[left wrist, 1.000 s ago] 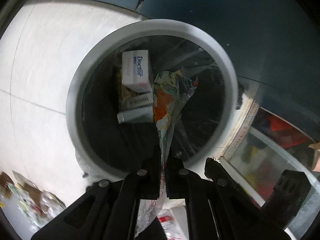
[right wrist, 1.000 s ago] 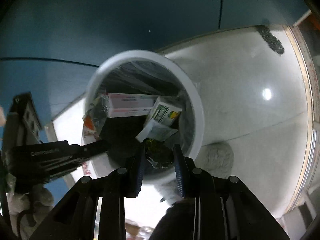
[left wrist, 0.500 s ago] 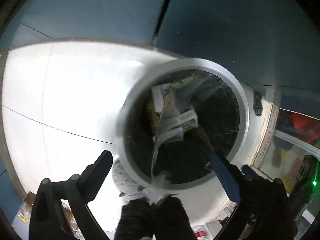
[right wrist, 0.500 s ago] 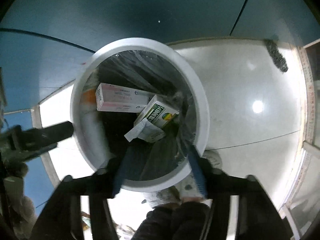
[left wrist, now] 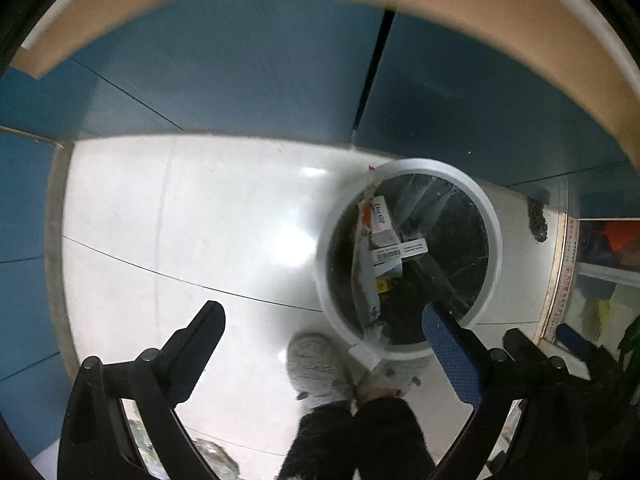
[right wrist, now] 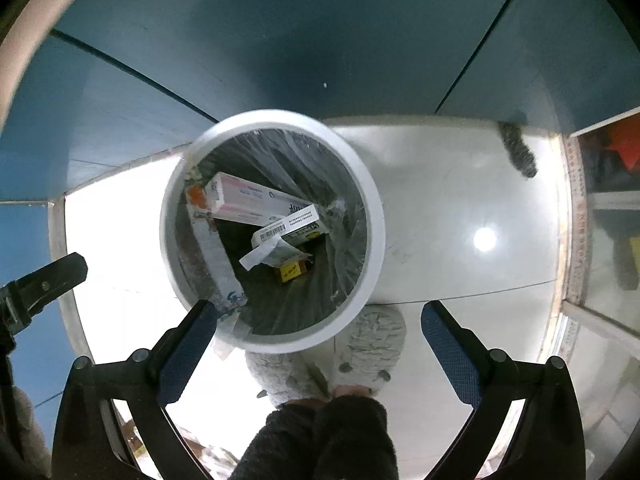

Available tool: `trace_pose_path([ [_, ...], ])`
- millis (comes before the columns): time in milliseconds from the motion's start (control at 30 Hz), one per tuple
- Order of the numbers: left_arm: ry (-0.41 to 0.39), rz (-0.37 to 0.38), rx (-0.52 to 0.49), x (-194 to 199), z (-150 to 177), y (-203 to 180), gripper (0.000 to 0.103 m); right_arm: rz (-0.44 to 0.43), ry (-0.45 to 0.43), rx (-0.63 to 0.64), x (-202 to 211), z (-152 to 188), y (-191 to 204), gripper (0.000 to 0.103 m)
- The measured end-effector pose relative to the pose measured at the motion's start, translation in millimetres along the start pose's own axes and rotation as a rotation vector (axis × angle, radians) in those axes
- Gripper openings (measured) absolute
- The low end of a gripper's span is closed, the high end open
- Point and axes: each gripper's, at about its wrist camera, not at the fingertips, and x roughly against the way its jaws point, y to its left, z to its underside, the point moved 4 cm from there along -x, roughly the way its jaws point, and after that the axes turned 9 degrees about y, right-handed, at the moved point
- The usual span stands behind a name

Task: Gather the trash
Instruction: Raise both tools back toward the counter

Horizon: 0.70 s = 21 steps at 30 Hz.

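Observation:
A white round bin with a clear liner stands on the pale floor; it also shows in the right wrist view. Inside lie a pink-and-white box, a barcoded carton and a small yellow packet. A long printed plastic wrapper leans against the bin's inner wall, its end hanging over the rim; it also shows in the right wrist view. My left gripper is open and empty above the bin's near edge. My right gripper is open and empty over the bin.
The person's grey fluffy slippers stand just in front of the bin. Blue cabinet panels rise behind it. A dark scrubby lump lies on the floor at the right. Shelving with coloured items is at the far right.
Both grippers opened and pulled up and away from the bin. The printed wrapper left my left gripper and the dark crumpled piece left my right; the wrapper now leans in the bin.

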Motion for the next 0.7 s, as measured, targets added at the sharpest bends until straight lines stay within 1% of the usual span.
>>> trace_pose_path([
  [167, -0.031, -0.041, -0.018, 61, 23, 7, 0.101, 0.032, -0.022, 0.007, 53, 19, 7, 0.103],
  [333, -0.06, -0.06, -0.035, 130, 53, 10, 0.101, 0.049, -0.026, 0.013, 126, 49, 15, 0.103],
  [433, -0.072, -0.059, -0.039, 173, 74, 12, 0.101, 0.05, -0.047, 0.026, 185, 70, 23, 0.103],
  [533, -0.071, -0.037, -0.045, 213, 94, 12, 0.101, 0.043, -0.065, 0.028, 241, 90, 32, 0.103],
  [567, -0.074, -0.032, -0.049, 227, 100, 12, 0.101, 0.043, -0.07, 0.029, 255, 96, 33, 0.103],
  [633, -0.089, -0.032, -0.058, 252, 111, 11, 0.101, 0.047, -0.084, 0.029, 296, 113, 39, 0.103],
  [700, -0.113, -0.035, -0.077, 279, 121, 12, 0.101, 0.051, -0.096, 0.032, 325, 125, 43, 0.103],
])
